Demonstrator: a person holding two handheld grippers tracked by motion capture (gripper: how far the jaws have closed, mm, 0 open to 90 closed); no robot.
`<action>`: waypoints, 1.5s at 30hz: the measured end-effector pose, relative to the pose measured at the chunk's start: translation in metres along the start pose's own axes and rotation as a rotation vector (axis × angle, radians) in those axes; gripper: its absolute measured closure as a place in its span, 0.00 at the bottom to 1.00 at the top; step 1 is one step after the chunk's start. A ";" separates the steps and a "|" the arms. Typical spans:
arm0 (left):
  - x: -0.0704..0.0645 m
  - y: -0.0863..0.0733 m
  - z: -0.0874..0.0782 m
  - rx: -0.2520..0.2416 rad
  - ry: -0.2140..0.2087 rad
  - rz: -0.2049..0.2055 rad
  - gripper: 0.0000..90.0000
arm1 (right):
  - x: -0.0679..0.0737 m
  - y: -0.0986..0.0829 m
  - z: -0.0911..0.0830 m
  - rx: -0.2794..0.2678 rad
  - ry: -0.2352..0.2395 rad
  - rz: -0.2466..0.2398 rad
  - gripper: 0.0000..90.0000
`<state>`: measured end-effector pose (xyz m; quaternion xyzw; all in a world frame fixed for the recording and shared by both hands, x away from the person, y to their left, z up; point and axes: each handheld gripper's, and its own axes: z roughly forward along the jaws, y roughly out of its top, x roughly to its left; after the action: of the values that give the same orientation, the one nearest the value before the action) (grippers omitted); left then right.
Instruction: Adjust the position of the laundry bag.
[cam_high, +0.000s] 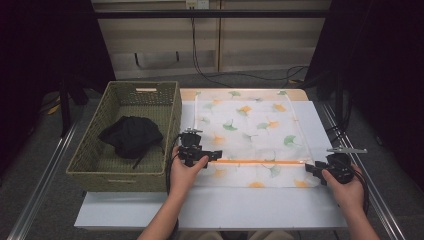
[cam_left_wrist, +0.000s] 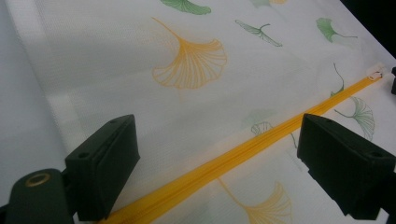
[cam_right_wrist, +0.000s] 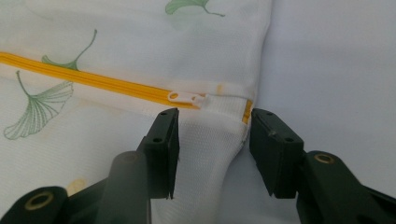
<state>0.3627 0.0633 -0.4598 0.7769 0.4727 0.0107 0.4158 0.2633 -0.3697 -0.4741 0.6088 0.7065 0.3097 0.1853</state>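
A white mesh bag (cam_high: 250, 132) printed with green and orange ginkgo leaves lies flat on the table. Its orange zipper (cam_high: 260, 161) runs across the near part, left to right. My left gripper (cam_high: 207, 157) is at the zipper's left end, open wide, and the zipper (cam_left_wrist: 233, 158) passes between its jaws (cam_left_wrist: 219, 161). At the bag's right end, my right gripper (cam_high: 311, 169) is open, its jaws (cam_right_wrist: 212, 140) on either side of the bag's corner fabric (cam_right_wrist: 210, 135). The white zipper pull (cam_right_wrist: 184, 96) lies just beyond the fingertips.
A wicker basket (cam_high: 172, 112) stands to the left of the bag and holds a black cloth (cam_high: 131, 135). The white tabletop (cam_high: 210, 207) has a bare strip in front of the bag. Metal rails run along both sides of the table.
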 end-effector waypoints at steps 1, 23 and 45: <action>0.000 0.000 0.000 0.000 0.001 -0.001 0.14 | 0.001 0.000 0.000 0.004 -0.001 0.004 0.60; -0.003 -0.002 0.000 -0.004 0.001 -0.004 0.14 | 0.010 -0.001 0.003 -0.009 -0.036 -0.104 0.96; -0.015 -0.001 0.008 0.026 -0.045 0.006 0.14 | 0.010 0.001 -0.010 -0.067 0.074 -0.074 0.97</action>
<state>0.3569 0.0477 -0.4603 0.7838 0.4609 -0.0118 0.4161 0.2561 -0.3616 -0.4651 0.5637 0.7243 0.3484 0.1905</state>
